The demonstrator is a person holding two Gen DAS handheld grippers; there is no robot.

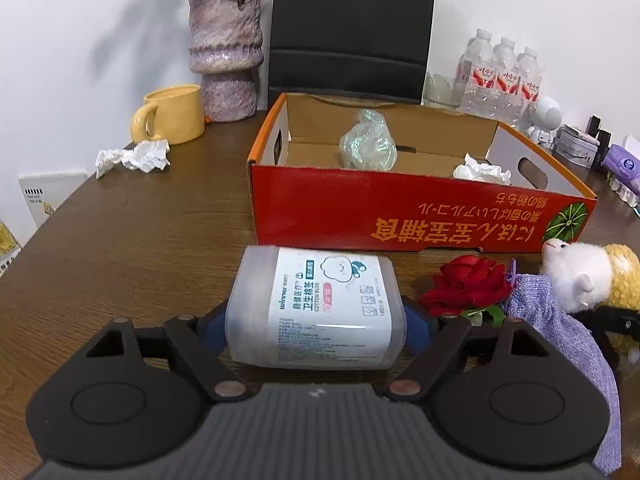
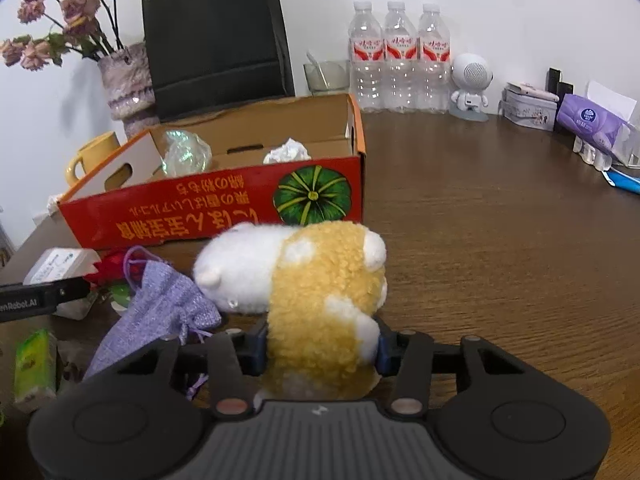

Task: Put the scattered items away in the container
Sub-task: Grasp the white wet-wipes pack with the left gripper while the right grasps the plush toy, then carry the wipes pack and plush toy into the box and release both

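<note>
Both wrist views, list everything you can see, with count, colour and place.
Cardboard box: one, red, table middle.
Plastic wrap ball: one, greenish, in box.
Crumpled tissue: one, white, in box.
Crumpled tissue on table: one, white, by mug.
Mug: one, yellow, beside vase.
Vase: one, purple, back left.
Water bottles: three, clear, by wall.
Cotton bud tub: one, white, before box.
Rose: one, red.
Pouch: one, lilac.
Plush toy: one, yellow-white.
Left gripper: black, around tub.
Right gripper: black, around plush.

Vase (image 1: 225, 54), mug (image 1: 172, 114) and water bottles (image 2: 400, 56) behind.
</note>
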